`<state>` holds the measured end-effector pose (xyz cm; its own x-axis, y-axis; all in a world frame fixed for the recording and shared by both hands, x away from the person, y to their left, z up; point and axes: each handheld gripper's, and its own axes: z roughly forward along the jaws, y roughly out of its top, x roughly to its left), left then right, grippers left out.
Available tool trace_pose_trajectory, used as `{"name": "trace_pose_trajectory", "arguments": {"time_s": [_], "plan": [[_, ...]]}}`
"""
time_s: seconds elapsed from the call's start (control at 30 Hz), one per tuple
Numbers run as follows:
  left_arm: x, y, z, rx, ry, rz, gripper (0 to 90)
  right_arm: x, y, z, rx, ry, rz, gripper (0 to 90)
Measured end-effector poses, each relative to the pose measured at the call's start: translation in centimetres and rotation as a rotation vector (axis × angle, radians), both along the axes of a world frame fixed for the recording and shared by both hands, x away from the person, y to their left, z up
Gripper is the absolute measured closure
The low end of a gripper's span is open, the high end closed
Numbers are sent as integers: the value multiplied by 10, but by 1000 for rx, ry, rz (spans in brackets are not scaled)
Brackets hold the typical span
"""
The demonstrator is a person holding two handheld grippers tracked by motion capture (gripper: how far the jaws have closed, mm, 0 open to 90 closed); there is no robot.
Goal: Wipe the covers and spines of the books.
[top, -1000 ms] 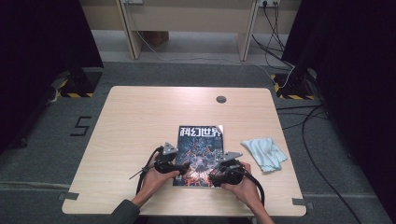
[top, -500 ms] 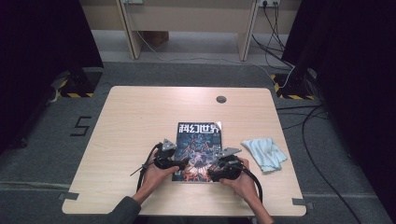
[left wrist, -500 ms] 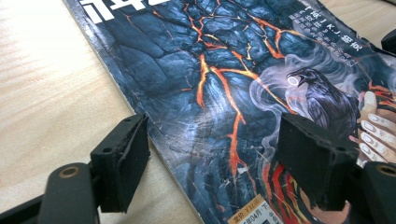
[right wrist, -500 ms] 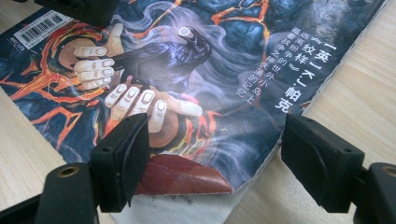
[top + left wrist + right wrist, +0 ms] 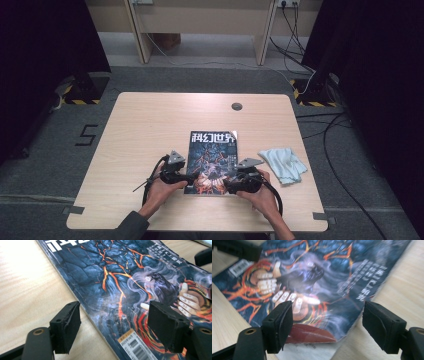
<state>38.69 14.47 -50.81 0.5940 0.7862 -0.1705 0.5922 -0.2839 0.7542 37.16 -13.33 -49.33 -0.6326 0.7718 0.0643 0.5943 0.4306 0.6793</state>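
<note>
We see a magazine (image 5: 212,161) lying flat on the pale wooden table (image 5: 140,130), a little right of the middle and close to the near edge, its dark cover of cracked rock and orange lava facing up and the white title at the far end. The left gripper (image 5: 192,178) sits at the magazine's near left corner and the right gripper (image 5: 227,186) at its near right corner, each held in one of the person's hands, with the two pointing inward toward each other. In the left gripper view, the left gripper (image 5: 113,327) has its jaws standing wide apart: one pad is over bare table just beside the magazine's (image 5: 120,285) spine edge, the other is over the cover near the barcode, and neither presses on anything. In the right gripper view, the right gripper (image 5: 327,323) is likewise wide open; the corner of the magazine's (image 5: 312,275) cover appears slightly lifted between its jaws, with a paler page showing beneath, but the pads stand clear of it on both sides and hold nothing. The tip of the left gripper shows dark at the upper left of that view. A pale blue cloth (image 5: 282,164) lies crumpled on the table just right of the magazine, near the right hand (image 5: 260,195) but apart from it.
</note>
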Motion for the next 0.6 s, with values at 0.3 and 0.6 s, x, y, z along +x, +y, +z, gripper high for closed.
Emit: {"name": "trace_pose_trajectory", "arguments": {"time_s": [0.3, 0.6], "plan": [[-14, 4, 5, -5, -4, -37, 239, 7, -35, 14, -15, -74, -102, 250], [-29, 26, 4, -9, 1, -37, 210, 13, -72, 18, -47, -101, -189, 219]]}}
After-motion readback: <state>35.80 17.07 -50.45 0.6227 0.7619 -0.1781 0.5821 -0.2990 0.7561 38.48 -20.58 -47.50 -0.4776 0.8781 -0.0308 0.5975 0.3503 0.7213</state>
